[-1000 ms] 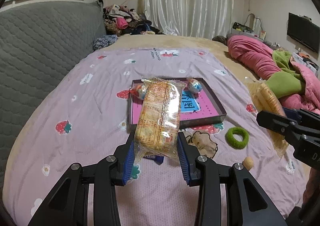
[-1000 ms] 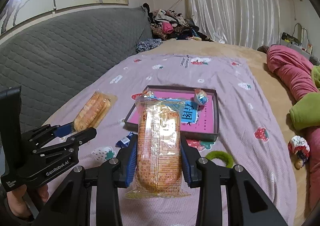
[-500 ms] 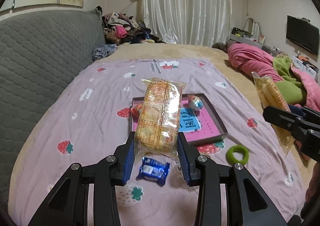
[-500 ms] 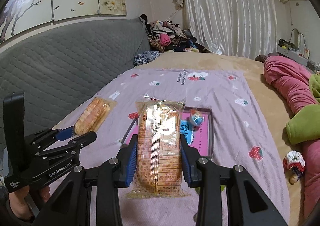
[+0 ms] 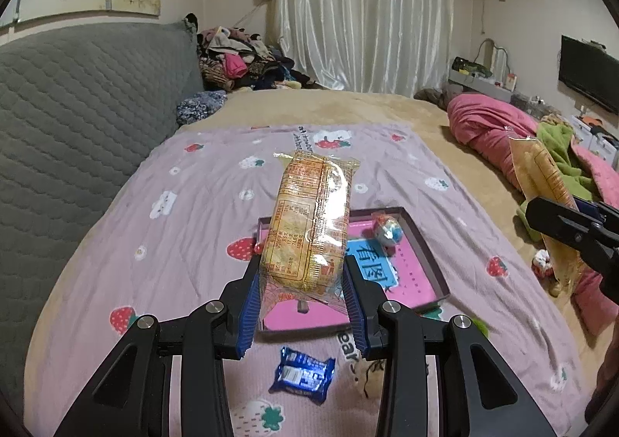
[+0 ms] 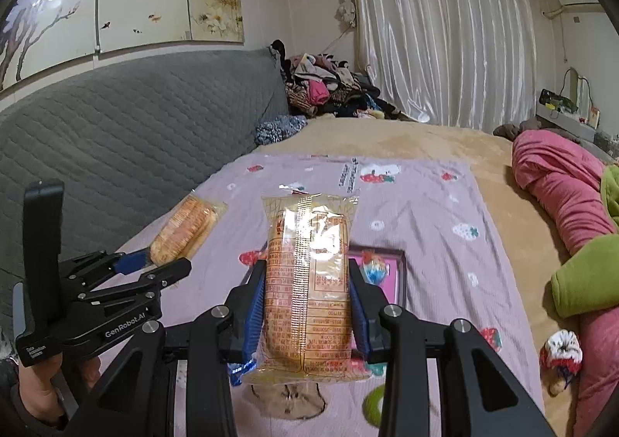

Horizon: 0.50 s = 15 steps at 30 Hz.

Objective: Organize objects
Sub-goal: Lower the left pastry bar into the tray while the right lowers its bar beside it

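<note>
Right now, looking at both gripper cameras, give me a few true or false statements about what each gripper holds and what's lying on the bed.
1. The left gripper is shut on a yellow snack pack. True.
2. The right gripper is empty. False: it clamps its own snack pack.
3. A wrapped candy lies inside the pink tray. True.
4. The blue wrapper lies inside the tray. False: it lies on the purple blanket, in front of the tray.
5. Both held packs rest flat on the blanket. False: both are lifted clear of it.
</note>
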Tool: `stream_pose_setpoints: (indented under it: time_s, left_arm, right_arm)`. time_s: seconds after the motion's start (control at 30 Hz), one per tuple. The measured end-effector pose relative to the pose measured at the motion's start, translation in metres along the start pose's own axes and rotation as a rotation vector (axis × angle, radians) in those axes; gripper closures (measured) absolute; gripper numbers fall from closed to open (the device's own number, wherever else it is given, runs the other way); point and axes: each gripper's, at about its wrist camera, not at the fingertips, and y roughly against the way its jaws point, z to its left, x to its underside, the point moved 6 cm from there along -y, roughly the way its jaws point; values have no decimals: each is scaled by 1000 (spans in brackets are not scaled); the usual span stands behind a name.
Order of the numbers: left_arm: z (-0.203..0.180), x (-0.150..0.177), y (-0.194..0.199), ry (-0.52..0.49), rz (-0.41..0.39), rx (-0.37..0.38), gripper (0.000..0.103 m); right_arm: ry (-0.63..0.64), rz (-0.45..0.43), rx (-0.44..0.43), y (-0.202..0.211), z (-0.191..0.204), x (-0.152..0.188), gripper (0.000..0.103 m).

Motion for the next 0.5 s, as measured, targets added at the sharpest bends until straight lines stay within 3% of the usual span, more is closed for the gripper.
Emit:
stream_pose_setpoints:
  time_s: [0.5]
  left_arm:
    - [7, -15, -57, 12, 13, -5, 62]
  right_arm:
    - [-2, -22, 20, -53, -16, -25, 65]
